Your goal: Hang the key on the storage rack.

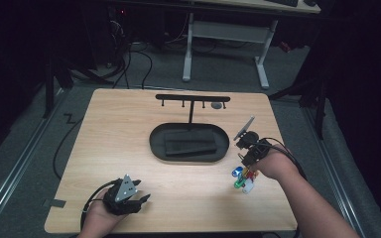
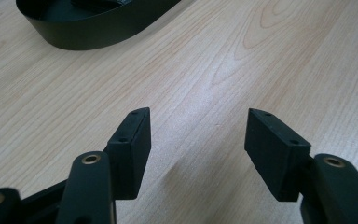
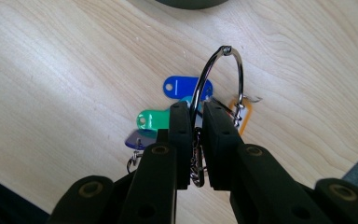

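Pinched between the black fingers [image 3: 179,135] of the right gripper [image 3: 196,112]: a steel key ring [image 3: 239,74], caught low on its loop with the pads pressed almost together on the wire. Strung below on short chains, a fan of plastic tags, among them blue [image 3: 186,87], green [image 3: 154,119] and orange [image 3: 242,116]. Seen from the high view at the desk's [image 1: 129,129] right side, near the front edge, well apart from the black oval tray [image 1: 155,141] and the hook stand [image 1: 192,97] behind it. Hard to tell whether the lowest tags touch the wood or hang just clear.

Likely light to carry, but awkward. Stiff and thin in the ring, smooth enough to pivot or slip between flat pads. Loose in everything else, so prone to swing and tangle. Best taken on the bare wire, as now, not on a tag or chain. Worth keeping the free arc open if a hook is the aim.

Points away from the right gripper with the top of its loop, towards the tray side in the right gripper view. Stands nearly edge-on to the pads. Runs lengthwise from the loop's top back through the grip to the tags trailing towards the person's edge of the desk.

Parked at the front left, the left gripper [image 1: 139,196]. Spread wide in the fingers [image 2: 130,140], holding nothing, bare wood between them.
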Tool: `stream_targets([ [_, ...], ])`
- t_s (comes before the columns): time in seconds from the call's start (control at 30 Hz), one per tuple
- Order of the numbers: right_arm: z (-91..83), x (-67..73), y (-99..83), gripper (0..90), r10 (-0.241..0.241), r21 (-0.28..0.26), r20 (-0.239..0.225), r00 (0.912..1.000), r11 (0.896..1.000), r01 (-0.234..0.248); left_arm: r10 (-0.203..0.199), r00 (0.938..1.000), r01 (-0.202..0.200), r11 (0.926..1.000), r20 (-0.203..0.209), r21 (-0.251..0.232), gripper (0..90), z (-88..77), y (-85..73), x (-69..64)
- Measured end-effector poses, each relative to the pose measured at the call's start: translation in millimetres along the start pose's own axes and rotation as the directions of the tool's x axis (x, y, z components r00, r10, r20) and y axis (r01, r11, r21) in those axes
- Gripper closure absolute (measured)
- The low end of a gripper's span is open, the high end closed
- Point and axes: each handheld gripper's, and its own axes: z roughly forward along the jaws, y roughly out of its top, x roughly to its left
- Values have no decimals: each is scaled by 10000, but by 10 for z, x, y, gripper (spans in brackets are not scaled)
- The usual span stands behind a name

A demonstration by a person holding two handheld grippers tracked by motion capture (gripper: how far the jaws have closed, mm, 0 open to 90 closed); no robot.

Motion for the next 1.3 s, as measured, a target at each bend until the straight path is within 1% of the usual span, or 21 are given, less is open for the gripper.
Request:
stream_targets([
  [0.03,-32,-8,-8,827,-70,-23,-14,10000,10000,70,1,10000,-1,10000,13,43,413,-7,-4,2],
  [0.07,-62,-10,-18,827,-13,-111,-15,10000,9999,13,-23,10000,23,10000,0,43,413,-12,-8,3],
  [0.13,-121,-25,-30,827,-105,-172,1,9999,9998,105,-58,10000,58,10000,-53,35,414,-26,-18,4],
  [0.2,-175,-30,-39,828,-93,-196,10,10000,9998,93,-84,9999,85,10000,-89,44,414,-37,-27,4],
  [0.3,-252,-30,-53,828,-120,-195,-134,9998,9997,117,-107,9999,107,9999,-109,70,414,-44,-39,3],
  [0.33,-276,-35,-55,828,-218,-263,-172,9996,9994,213,-120,9999,121,9999,-121,70,414,-44,-42,1],
  [0.43,-344,-42,-72,828,-221,-386,-196,9996,9990,213,-115,9997,115,9999,-197,6,413,-53,-45,0],
  [0.5,-383,-43,-86,828,-31,-440,-281,9996,9990,19,-155,9996,153,9999,-247,-69,412,-56,-49,6],
  [0.53,-397,-57,-90,828,-121,-505,-315,9994,9987,105,-168,9996,167,9999,-246,-22,412,-58,-51,13],
  [0.67,-431,-83,-111,828,100,-559,-657,9978,9983,-136,-320,9993,320,9995,-206,-17,411,-44,-67,34],
  [0.73,-450,-91,-114,828,97,-552,-711,9974,9984,-136,-316,9994,317,9995,-171,10,411,-39,-67,37],
  [0.9,-567,-84,-94,828,84,-658,-700,9975,9977,-130,-283,9995,283,9996,-144,40,411,-23,-60,23],
  [0.97,-629,-87,-77,828,-34,-707,-651,9979,9975,-13,-294,9995,295,9995,-98,82,411,-16,-59,21],
  [1.03,-700,-91,-58,828,20,-777,-634,9980,9970,-69,-329,9994,329,9994,-75,69,411,-14,-58,21],
  [1.07,-737,-91,-49,828,152,-807,-654,9977,9965,-204,-338,9994,339,9994,-69,62,411,-15,-57,21],
  [1.1,-768,-106,-37,828,101,-892,-713,9974,9959,-165,-340,9994,341,9994,-69,59,411,-16,-58,22],
  [1.2,-850,-126,1,828,176,-1138,-793,9967,9931,-265,-379,9993,379,9993,-73,41,411,-22,-61,26],
  [1.23,-872,-116,15,828,325,-1141,-807,9962,9926,-417,-387,9992,387,9992,-79,21,411,-23,-63,27],
  [1.3,-892,-117,58,828,114,-1235,-775,9969,9921,-210,-408,9991,408,9992,-81,-8,411,-26,-65,29],
])
